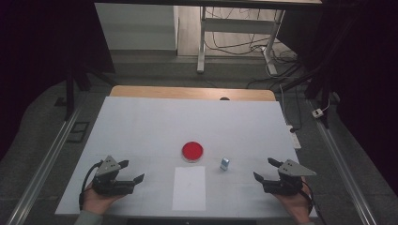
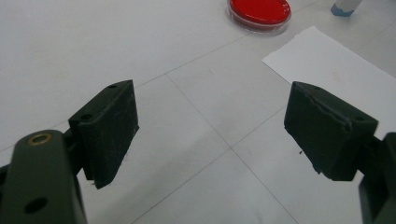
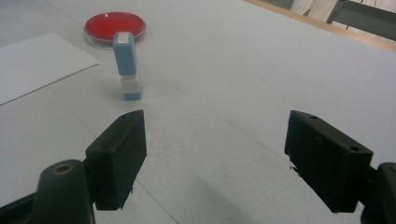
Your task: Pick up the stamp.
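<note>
White tabletop (image 1: 141,126) is spread under both grippers. Between them a white paper sheet (image 1: 189,187) is laid flat; beyond it sits a round red-filled clear dish (image 1: 193,151). The left gripper (image 1: 133,171) and right gripper (image 1: 264,168) are held wide apart, empty. A small blue-and-white upright stamp (image 3: 126,65), seen clearly in the right gripper view, stands just ahead.

Blue-white object (image 2: 346,7) cut off by top edge.
</note>
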`<state>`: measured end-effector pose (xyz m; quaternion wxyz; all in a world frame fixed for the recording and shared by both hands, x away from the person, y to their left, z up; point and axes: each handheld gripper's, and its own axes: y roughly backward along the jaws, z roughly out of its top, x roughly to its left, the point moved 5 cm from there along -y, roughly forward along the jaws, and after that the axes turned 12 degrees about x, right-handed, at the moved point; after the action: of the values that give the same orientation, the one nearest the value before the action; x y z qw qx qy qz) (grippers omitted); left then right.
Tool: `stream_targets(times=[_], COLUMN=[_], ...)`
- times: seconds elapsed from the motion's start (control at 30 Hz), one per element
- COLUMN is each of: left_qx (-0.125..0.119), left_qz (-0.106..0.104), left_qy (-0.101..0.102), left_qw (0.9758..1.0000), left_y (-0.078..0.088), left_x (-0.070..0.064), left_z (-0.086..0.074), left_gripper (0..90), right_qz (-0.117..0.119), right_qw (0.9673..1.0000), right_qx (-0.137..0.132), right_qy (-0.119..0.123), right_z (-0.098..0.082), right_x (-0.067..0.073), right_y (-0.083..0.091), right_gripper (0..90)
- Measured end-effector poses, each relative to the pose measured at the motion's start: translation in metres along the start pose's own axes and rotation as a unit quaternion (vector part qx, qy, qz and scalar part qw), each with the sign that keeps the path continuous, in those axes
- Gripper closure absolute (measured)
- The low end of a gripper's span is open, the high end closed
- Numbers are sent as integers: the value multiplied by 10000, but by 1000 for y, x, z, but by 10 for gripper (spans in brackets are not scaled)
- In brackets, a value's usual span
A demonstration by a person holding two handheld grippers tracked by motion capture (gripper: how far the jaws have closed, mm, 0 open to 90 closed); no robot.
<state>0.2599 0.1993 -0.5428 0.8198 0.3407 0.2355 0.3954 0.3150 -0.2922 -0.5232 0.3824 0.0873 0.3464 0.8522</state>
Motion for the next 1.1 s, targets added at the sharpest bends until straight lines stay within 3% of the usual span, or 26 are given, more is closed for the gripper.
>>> stream_targets(times=[0.57, 1.1], left_qx=[-21, -18], left_qz=[4, 15], left_qy=[-37, -1], left_qw=[10000, 10000], left_y=[1, -2], left_x=[-1, 0], left_z=[2, 6], left_gripper=[181, 182], right_qz=[-13, 206], right_qw=[10000, 9996], right_qx=[10, -148], right_qy=[28, -152], right_z=[1, 11], right_x=[3, 3], right_y=[1, -2], right_gripper=[239, 249])
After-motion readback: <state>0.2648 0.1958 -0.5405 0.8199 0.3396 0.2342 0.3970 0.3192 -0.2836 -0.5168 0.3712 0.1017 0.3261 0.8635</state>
